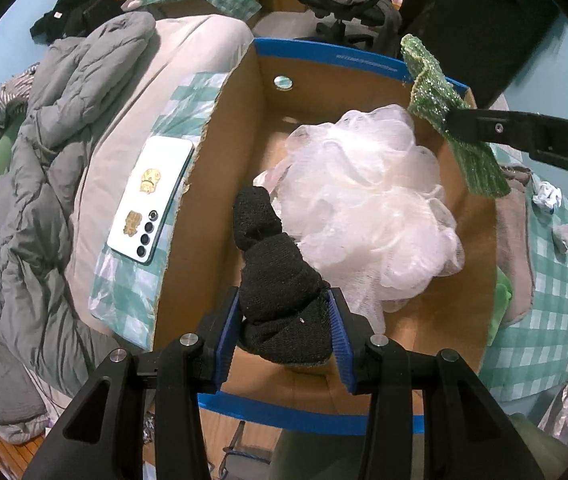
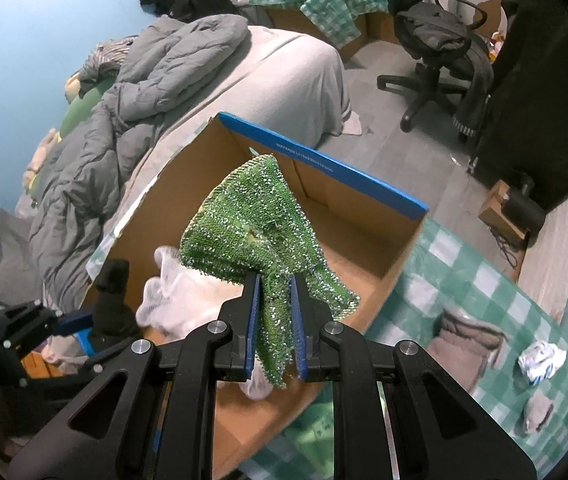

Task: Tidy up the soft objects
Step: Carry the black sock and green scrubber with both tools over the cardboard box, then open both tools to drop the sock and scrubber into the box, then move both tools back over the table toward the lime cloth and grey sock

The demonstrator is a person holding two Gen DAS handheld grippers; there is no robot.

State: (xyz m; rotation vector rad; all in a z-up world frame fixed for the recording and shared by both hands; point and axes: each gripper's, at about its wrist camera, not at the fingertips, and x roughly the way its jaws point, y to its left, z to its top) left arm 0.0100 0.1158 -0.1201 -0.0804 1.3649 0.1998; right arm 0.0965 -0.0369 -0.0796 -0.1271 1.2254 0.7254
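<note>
Where legible, only "DAS" on the right hand-held gripper.

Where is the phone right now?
In the left wrist view, the phone lies face down on the bed, just left of the cardboard box, outside it.

The left gripper clamps a rolled black sock above an open cardboard box that holds a white mesh bath sponge. At upper right, the right gripper pinches a sparkly green cloth over the box's far corner. A white phone lies on the bed just beside the box.
</note>
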